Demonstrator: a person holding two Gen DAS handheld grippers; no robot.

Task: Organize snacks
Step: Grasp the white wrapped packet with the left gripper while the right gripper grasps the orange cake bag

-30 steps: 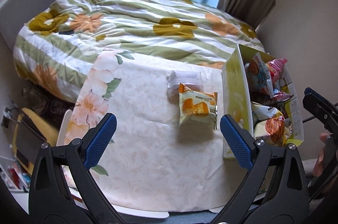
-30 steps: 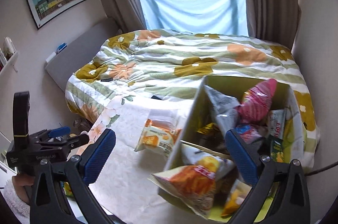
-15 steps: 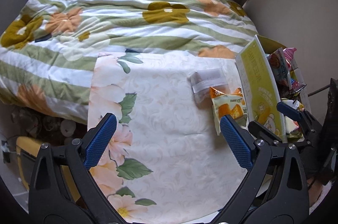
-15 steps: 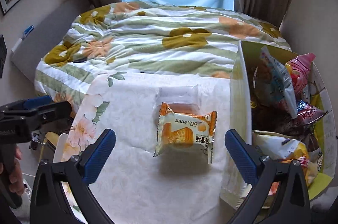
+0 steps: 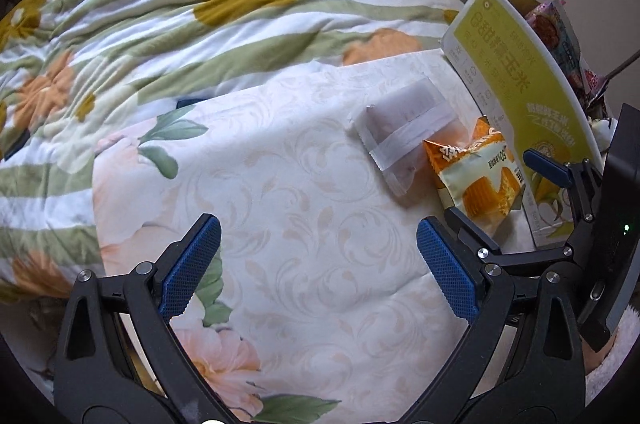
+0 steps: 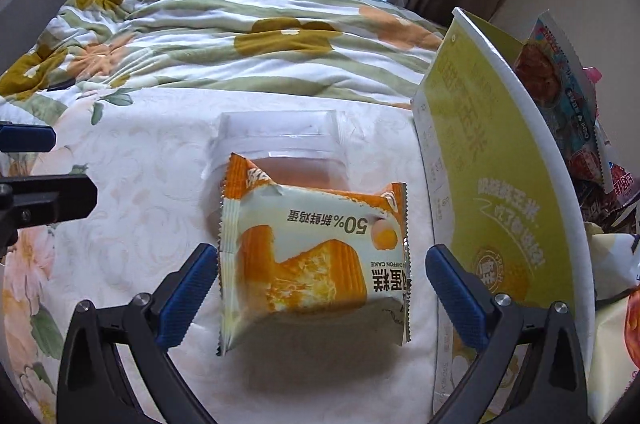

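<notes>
Just left of the yellow box (image 6: 492, 184), on the white floral cloth (image 6: 132, 184), found one orange cake packet (image 6: 312, 260) lying flat, its far edge overlapping one clear packet (image 6: 280, 140) farther from the camera. Counted two packets outside the box, both just beside its tall wall. Inside the box, made out at least three more snack packets (image 6: 560, 84); could not count the rest, hidden by the wall. Noted two grippers. Saw the right gripper (image 6: 320, 264) spread wide, empty, straddling the orange packet with a pad at each side edge and not clearly touching either. Saw the left gripper (image 5: 318, 228) equally wide apart, holding nothing, well left of the box over bare cloth. Judged the step in hand to be grasping the orange packet. Thought it best to come straight down, pinch across the sealed side edges, close gently to spare the soft cake, and lift clear of the clear packet underneath and the box wall without dragging either.
</notes>
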